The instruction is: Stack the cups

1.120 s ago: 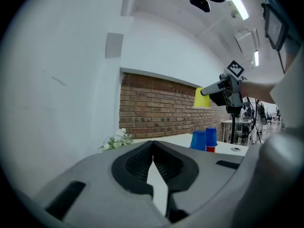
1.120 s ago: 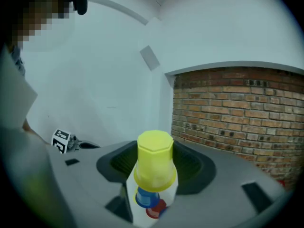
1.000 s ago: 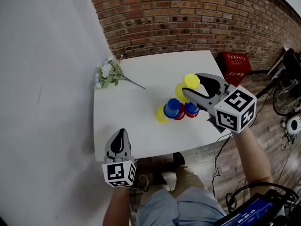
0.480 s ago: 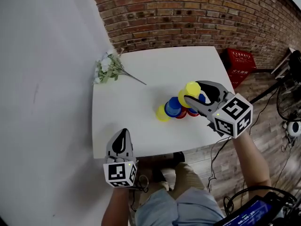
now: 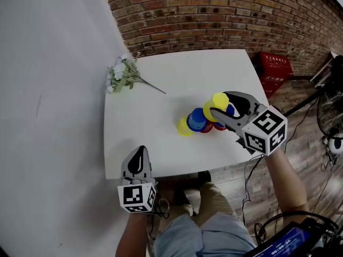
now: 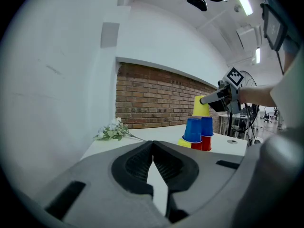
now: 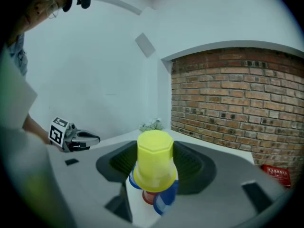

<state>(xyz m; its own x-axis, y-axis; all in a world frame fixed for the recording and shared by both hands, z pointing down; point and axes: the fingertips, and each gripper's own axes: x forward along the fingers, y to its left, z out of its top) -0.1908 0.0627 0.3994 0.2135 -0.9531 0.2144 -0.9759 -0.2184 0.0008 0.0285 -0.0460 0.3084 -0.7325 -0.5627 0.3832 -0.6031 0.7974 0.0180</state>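
On the white table stands a cluster of upturned cups: two blue ones over red ones, with a yellow one at the left. My right gripper is shut on another upturned yellow cup, held over the cluster. In the left gripper view this yellow cup has its rim level with the tops of the two blue cups; I cannot tell if it touches them. In the right gripper view the cup sits between the pads. My left gripper is shut and empty at the table's near edge.
A sprig of white flowers lies at the table's far left corner. A red crate stands on the floor beyond the right edge, by a brick wall. Cables run across the floor on the right.
My right gripper has come down with the yellow cup onto the top of the cluster. The left gripper has stayed where it was.
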